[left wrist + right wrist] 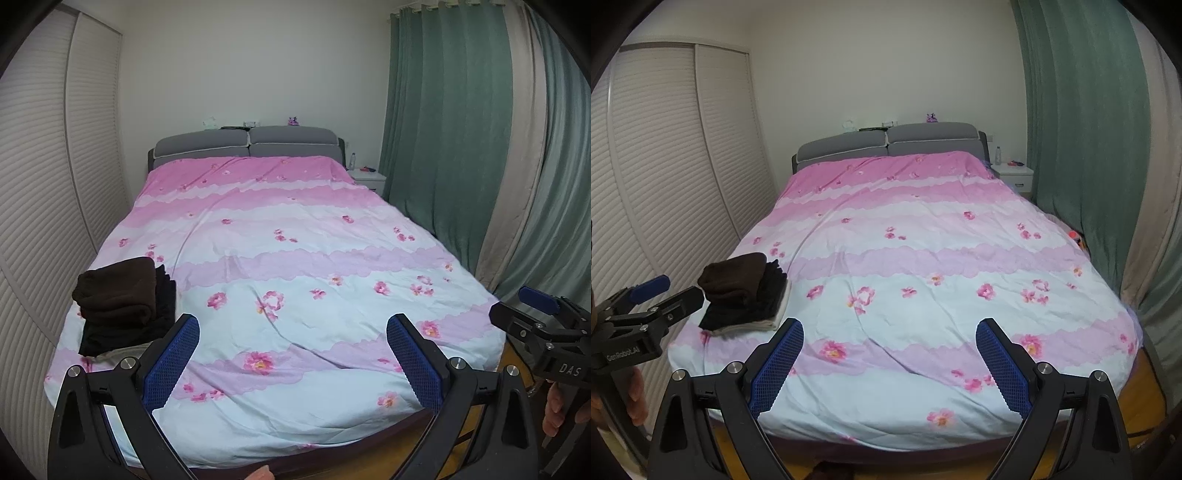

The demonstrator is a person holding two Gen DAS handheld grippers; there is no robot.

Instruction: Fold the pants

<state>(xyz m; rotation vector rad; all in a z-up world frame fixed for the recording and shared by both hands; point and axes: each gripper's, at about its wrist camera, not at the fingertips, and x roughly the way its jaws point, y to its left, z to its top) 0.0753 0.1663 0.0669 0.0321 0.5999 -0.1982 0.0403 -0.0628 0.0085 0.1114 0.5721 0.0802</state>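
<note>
A stack of folded pants (125,299) lies at the near left corner of the bed (295,258): a dark brown pair on top, black ones under it, a pale one at the bottom. It also shows in the right wrist view (746,291). My left gripper (293,354) is open and empty, held above the foot of the bed, to the right of the stack. My right gripper (890,358) is open and empty too, over the foot of the bed. Each gripper shows at the edge of the other's view: the right one (524,310), the left one (665,291).
The bed has a pink and pale blue flowered cover (923,280) and a grey headboard (247,142). A louvred wardrobe (55,184) stands on the left, green curtains (443,129) on the right, a white nightstand (1014,175) with a bottle at the far right.
</note>
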